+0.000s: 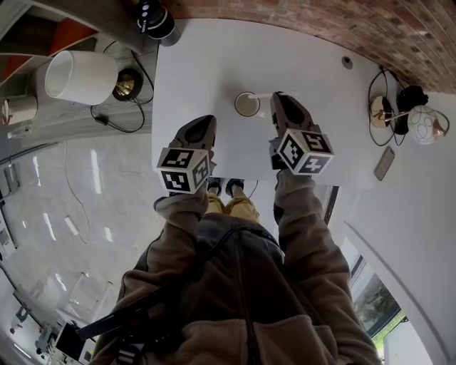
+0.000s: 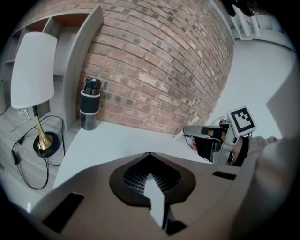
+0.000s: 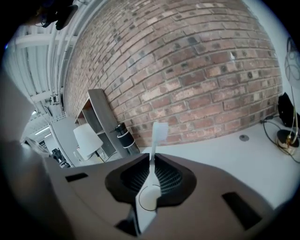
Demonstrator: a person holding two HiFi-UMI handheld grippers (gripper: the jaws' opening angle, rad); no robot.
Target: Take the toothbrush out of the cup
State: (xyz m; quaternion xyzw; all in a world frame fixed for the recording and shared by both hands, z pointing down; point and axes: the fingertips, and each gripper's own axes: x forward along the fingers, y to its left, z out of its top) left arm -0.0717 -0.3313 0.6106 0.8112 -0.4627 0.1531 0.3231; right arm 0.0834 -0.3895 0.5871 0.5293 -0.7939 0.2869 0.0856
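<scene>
Toothbrush [image 3: 149, 197] was clamped in our right gripper [image 1: 279, 100], cup [image 1: 247, 105] at its 9 o'clock; left gripper [image 1: 205, 121] jaws were pressed together, empty.

Two tools are out: a left tool [image 1: 201, 130] and a right tool [image 1: 283, 107]. There is one cup [image 1: 247, 104], one white toothbrush [image 3: 158, 132] and one white tabletop [image 1: 199, 78]. I count two lamps (both brass-footed): one white-shaded lamp [image 1: 80, 75] off the tabletop's left side and one globe lamp [image 1: 426, 125] off its right. There is one black-and-white bottle [image 1: 154, 18] at the far corner, one phone [image 1: 385, 163] and one small round cap [image 1: 347, 62] set in the tabletop. One person holds the tools, with two sleeves and two shoes [image 1: 214, 187] showing under the near edge. One brick wall stands behind it all.
</scene>
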